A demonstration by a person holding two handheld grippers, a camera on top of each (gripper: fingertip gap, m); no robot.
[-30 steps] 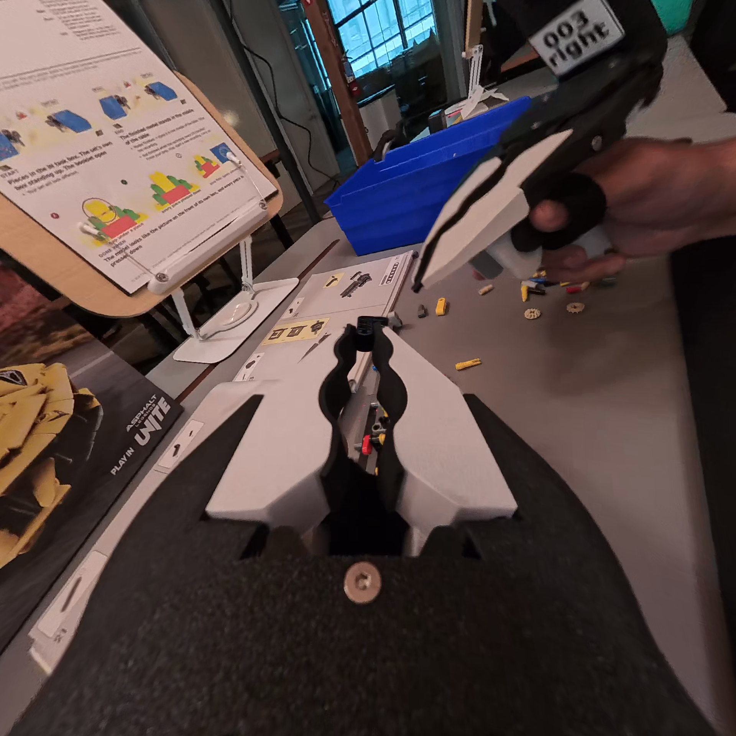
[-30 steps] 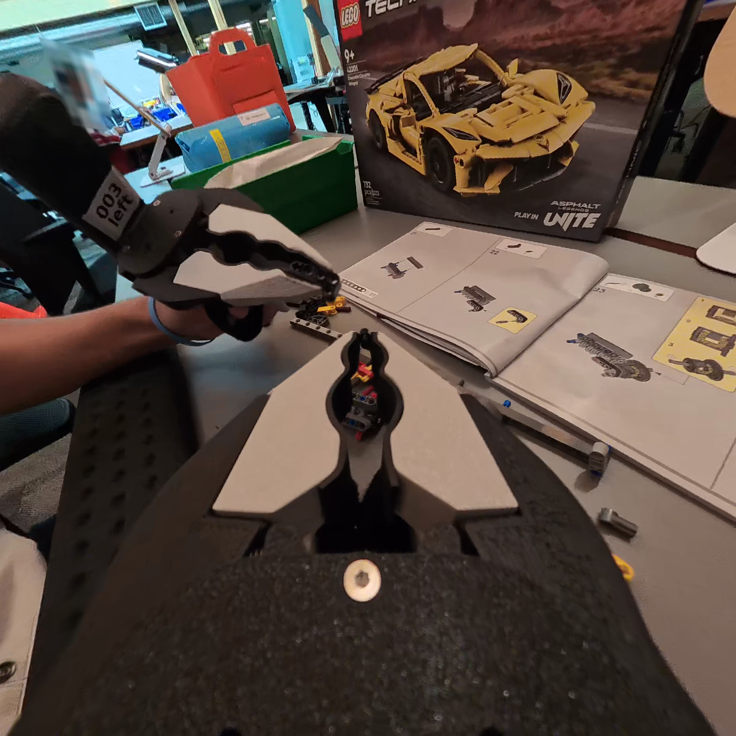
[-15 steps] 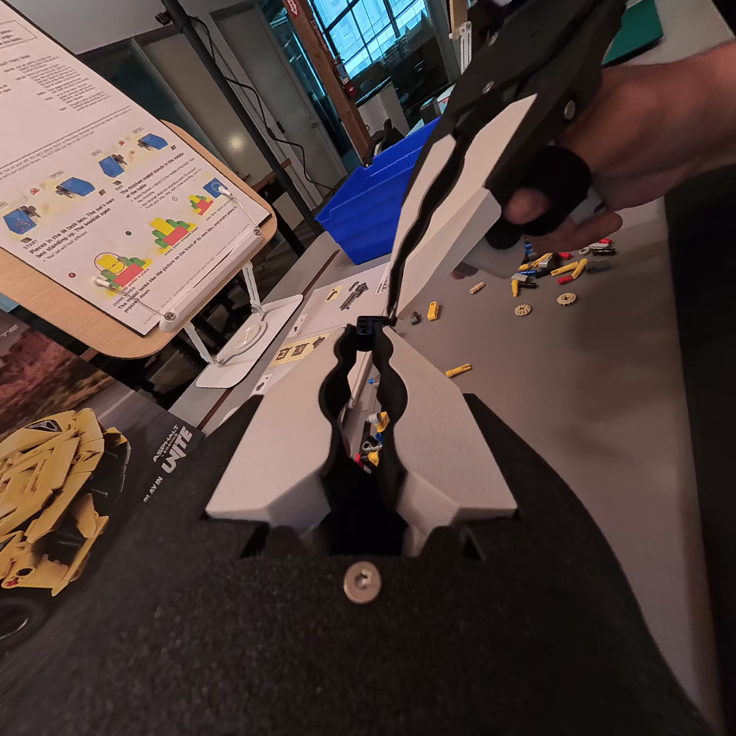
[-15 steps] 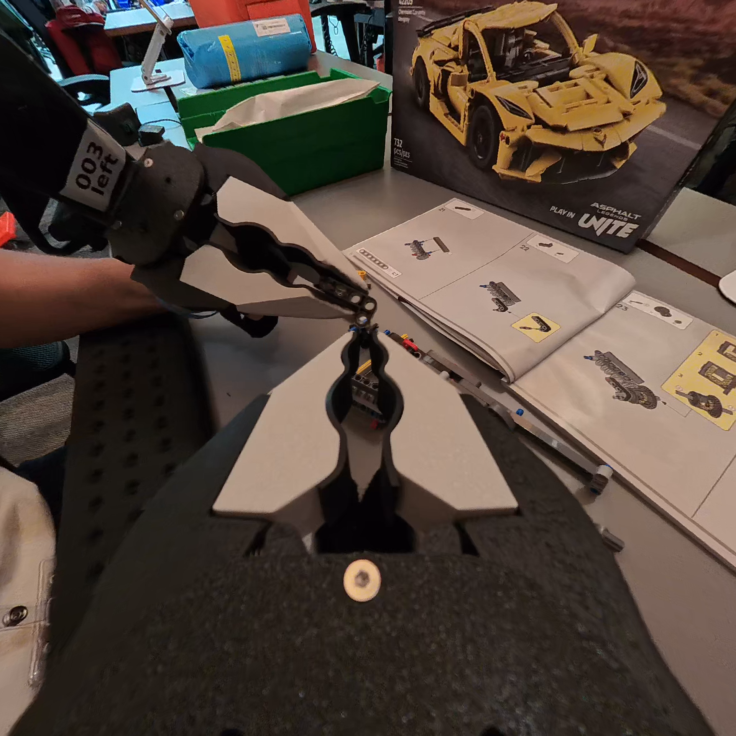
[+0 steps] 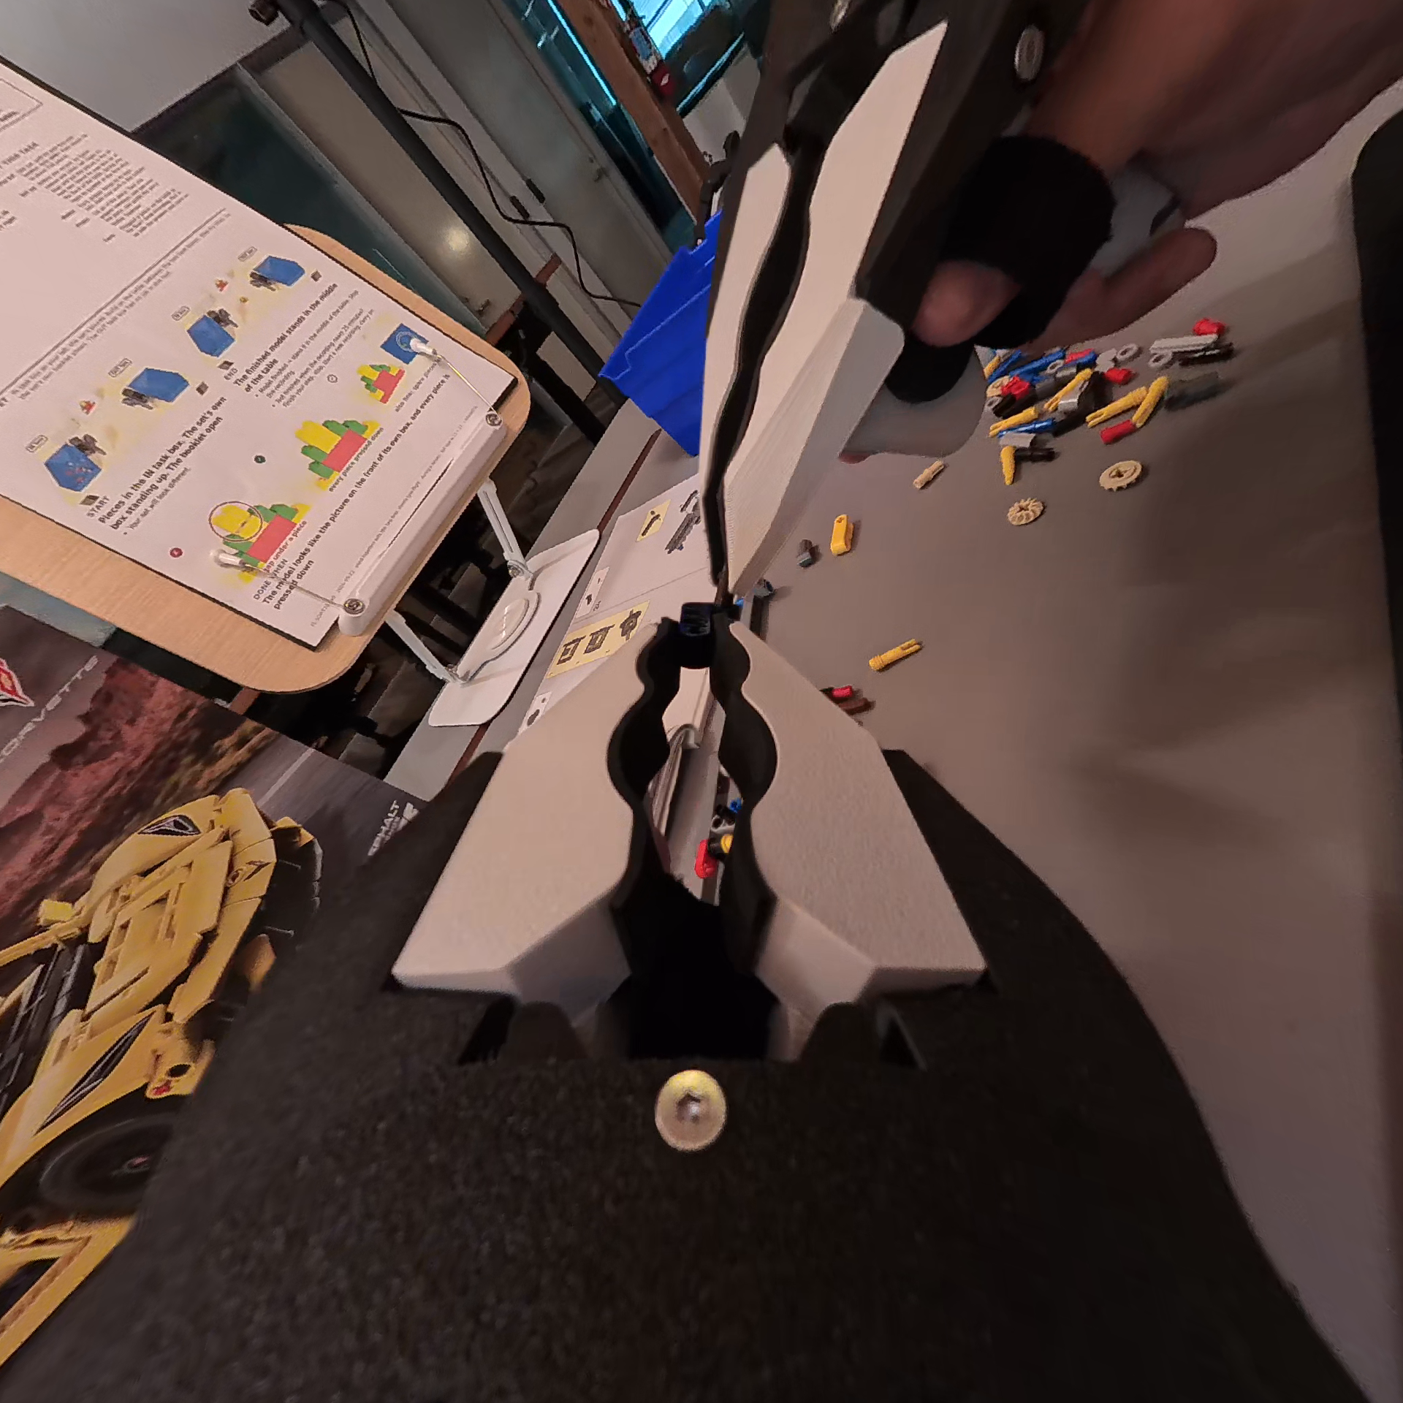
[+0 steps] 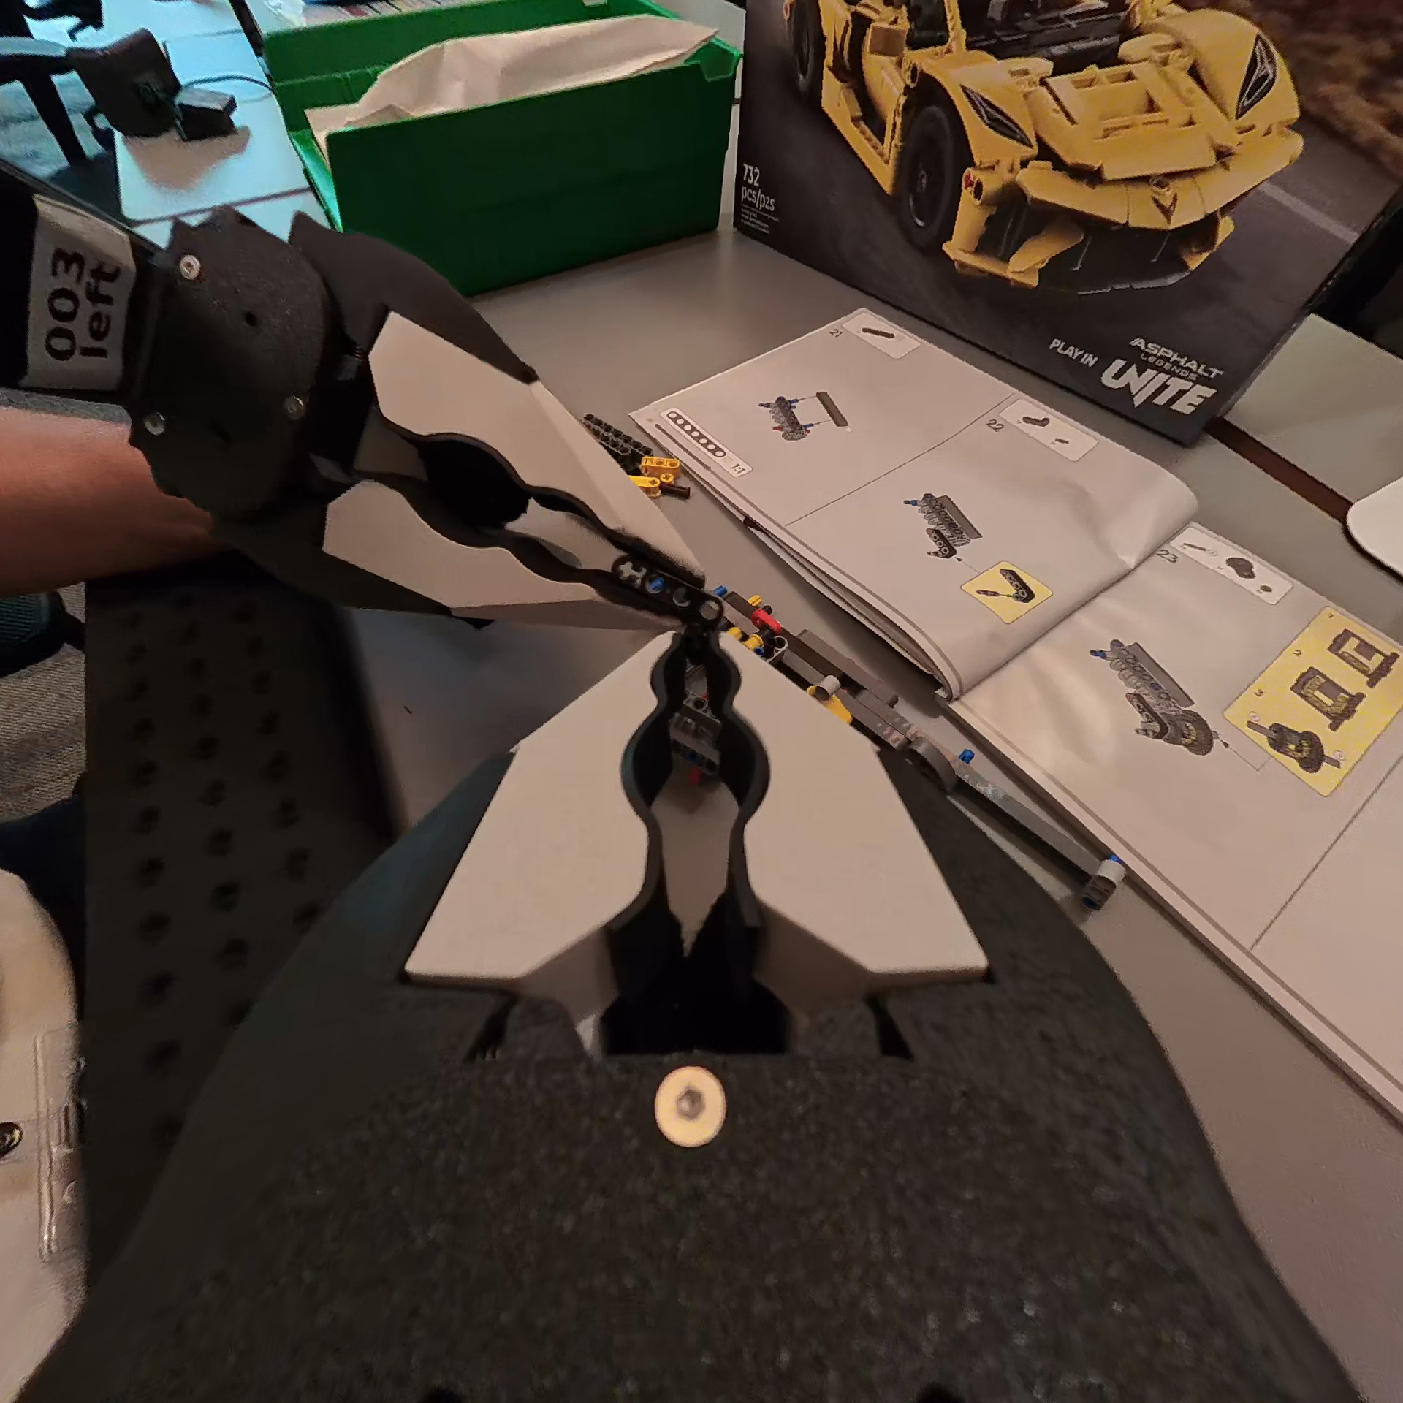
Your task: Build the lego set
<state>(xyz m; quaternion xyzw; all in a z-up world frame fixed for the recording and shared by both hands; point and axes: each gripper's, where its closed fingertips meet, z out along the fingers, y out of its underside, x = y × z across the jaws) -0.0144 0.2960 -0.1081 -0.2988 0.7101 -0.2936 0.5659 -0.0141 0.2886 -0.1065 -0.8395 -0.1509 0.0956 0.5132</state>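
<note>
We pinch a stiff, light black beam in the left hand-held gripper above the surface, right hand-held gripper pressed on a tiny pin at its six-o'clock end.

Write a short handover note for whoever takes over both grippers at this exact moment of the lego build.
Left gripper: shut on a black holed lego beam with a blue pin in it, held above the grey table.
Right gripper: shut on a small dark pin, tip meeting the beam's end hole.
Things: the long grey lego assembly lies beside the open instruction booklet; loose coloured pieces are scattered on the table; the yellow-car box stands behind.
Done: beam and pin picked up, brought together.
Left: seat the pin, probably join the beam to the assembly, then continue the booklet steps.
</note>
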